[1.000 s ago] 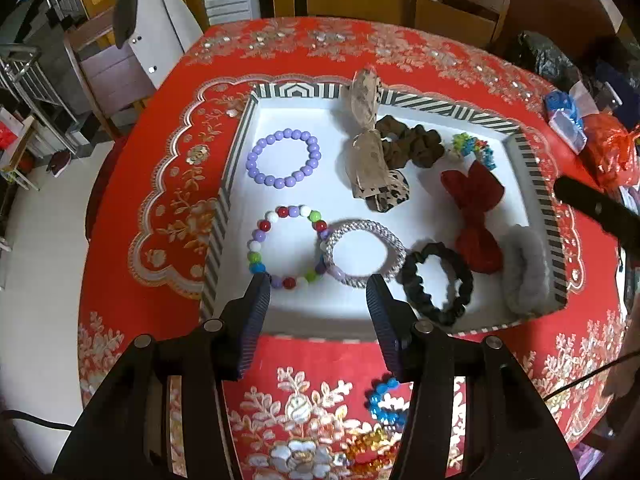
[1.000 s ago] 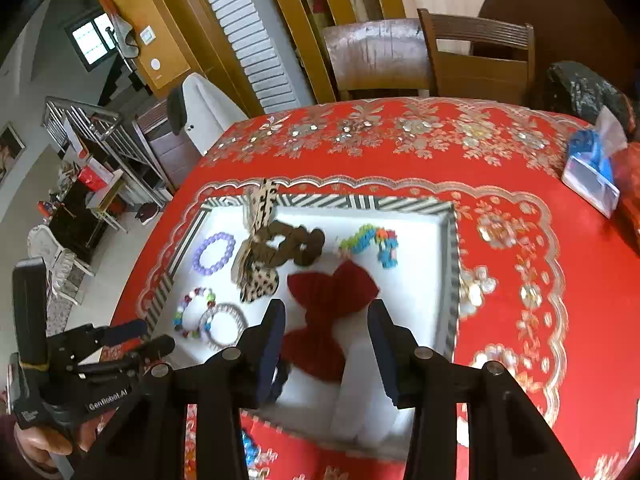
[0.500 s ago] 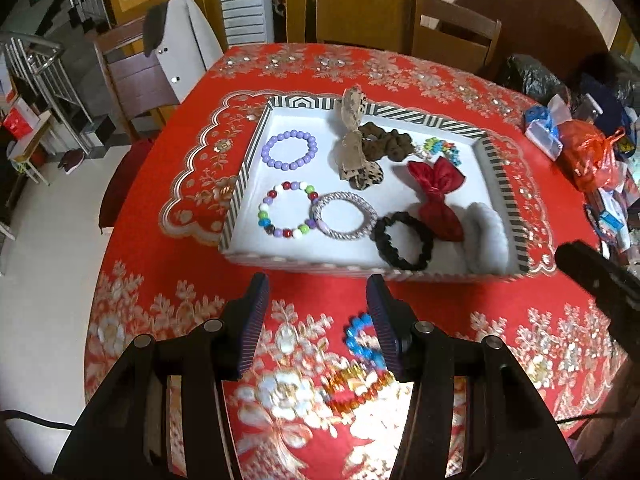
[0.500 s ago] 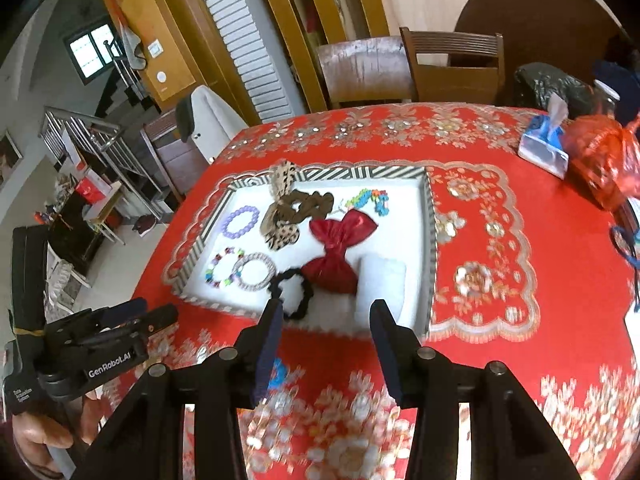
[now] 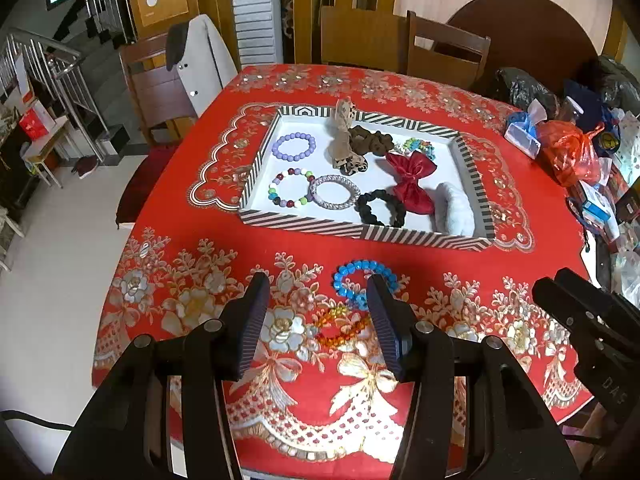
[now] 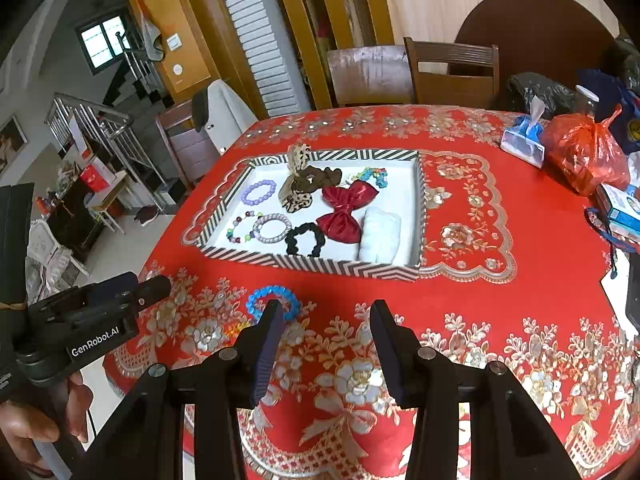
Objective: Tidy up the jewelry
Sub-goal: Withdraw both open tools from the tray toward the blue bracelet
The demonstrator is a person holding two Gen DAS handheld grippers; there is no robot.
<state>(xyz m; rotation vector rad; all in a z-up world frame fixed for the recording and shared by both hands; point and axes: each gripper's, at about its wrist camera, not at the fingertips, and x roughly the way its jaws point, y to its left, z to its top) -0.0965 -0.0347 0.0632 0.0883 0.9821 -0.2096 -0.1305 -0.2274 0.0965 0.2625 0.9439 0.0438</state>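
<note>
A red tablecloth (image 5: 200, 216) with gold floral borders covers the dining table, wooden chairs (image 5: 444, 52) and a staircase (image 5: 60, 60) filling the upper frame. At centre, a striped tray (image 5: 360, 234) holds bracelets and hair ties; a blue bead bracelet (image 5: 352, 272) and an orange bead bracelet (image 5: 340, 330) lie on the cloth below it. The left gripper (image 5: 316, 320) and right gripper (image 6: 324, 340) hover at lower frame, jaws parted and gripping nothing.

A red plastic bag (image 5: 568, 152) and a tissue pack (image 5: 520, 136) lie far right; wooden chairs (image 5: 444, 56) stand behind the table.
</note>
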